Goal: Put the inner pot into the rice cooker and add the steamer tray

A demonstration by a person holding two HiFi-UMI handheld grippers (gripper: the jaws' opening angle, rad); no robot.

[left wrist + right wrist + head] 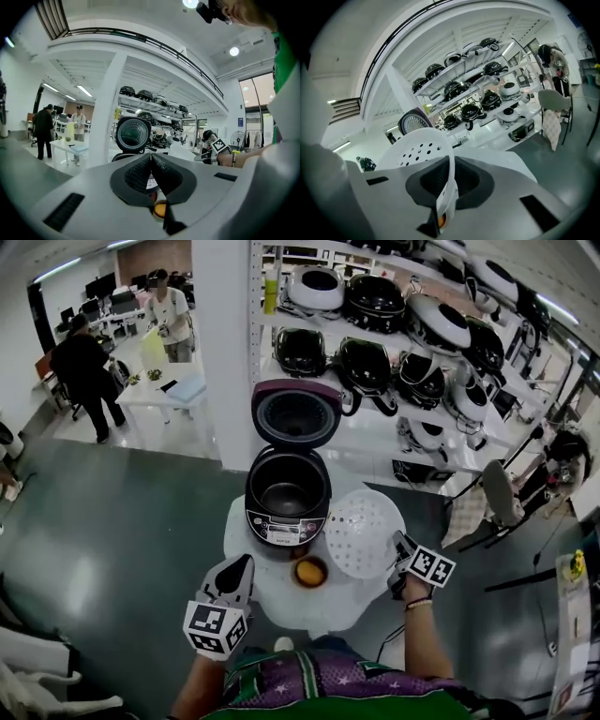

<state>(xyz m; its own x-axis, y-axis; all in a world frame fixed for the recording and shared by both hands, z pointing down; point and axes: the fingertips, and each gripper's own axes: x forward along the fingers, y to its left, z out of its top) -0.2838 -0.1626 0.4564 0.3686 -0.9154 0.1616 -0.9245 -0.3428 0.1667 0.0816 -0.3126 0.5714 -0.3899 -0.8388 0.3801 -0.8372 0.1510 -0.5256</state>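
The steamer tray [363, 532] looks matt white plastic, the rice cooker [284, 529] glossy.

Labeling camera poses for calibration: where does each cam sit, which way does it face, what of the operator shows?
Head view: on the person's head, looking steeply down at the rice cooker; shows both forearms, left tongs, right tongs.
Left gripper view: on the left tongs, looking along their shut, empty jaws toward the cooker's open lid; right forearm at right.
Right gripper view: on the right tongs, looking along jaws shut on the steamer tray, toward shelves.
Shared: head and right gripper views both show the tray.
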